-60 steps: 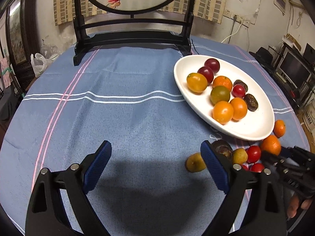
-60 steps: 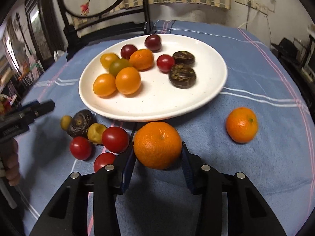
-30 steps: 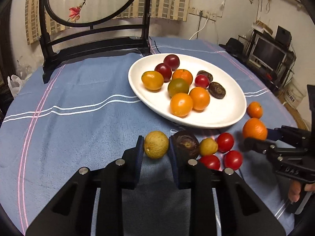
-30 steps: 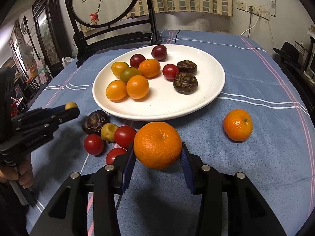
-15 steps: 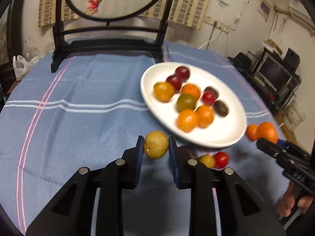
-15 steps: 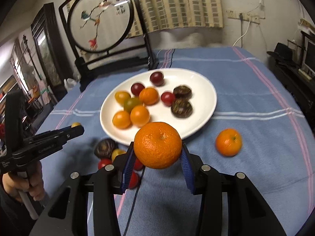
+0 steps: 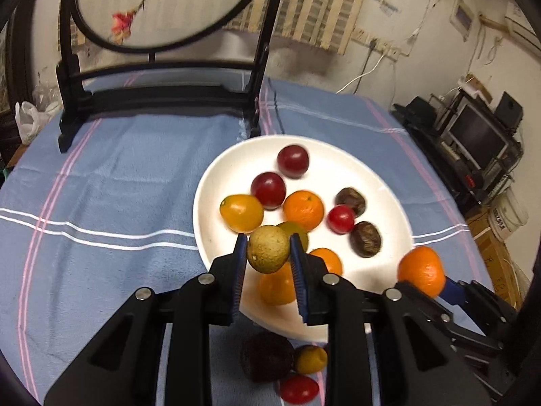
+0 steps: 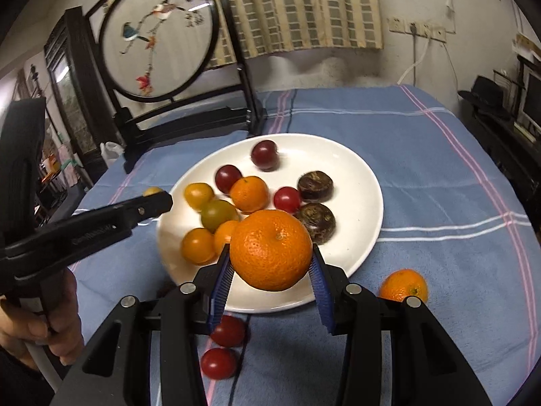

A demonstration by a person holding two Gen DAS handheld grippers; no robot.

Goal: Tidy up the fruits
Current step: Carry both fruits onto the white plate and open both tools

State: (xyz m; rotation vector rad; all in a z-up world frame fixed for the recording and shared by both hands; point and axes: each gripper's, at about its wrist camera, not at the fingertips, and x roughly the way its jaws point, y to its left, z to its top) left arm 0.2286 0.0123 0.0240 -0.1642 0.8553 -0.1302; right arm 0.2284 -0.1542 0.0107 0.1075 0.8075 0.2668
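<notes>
Since the earlier frames both grippers have lifted their loads off the cloth and carried them over the plate's near edge; the left gripper point(image 7: 267, 253), which stood wide and empty two seconds ago, is now clamped on a small yellow-green fruit point(image 7: 267, 248), and the right gripper point(image 8: 270, 265) is clamped on a large mandarin point(image 8: 270, 249). Each fruit sits between the blue pads with its widest part at pad height — a hold that keeps a round body from rolling out; both are clear of the table. The white plate point(image 8: 351, 169) lies ahead on the blue tablecloth point(image 7: 118, 186) and already carries a cluster of fruit toward its left and middle — orange, yellow, red and dark pieces — while its near right part is bare, probably the landing spot for the mandarin; the left load hangs over the crowded side, so a drop there could knock a neighbour. Fruit not yet gathered: a second mandarin point(image 8: 403, 285) just off the plate's right rim; red tomatoes point(image 8: 228, 331) and, in the left view, a dark fruit point(image 7: 267, 355) near the front rim. A round embroidered screen point(image 8: 159, 34) stands behind, well apart.
</notes>
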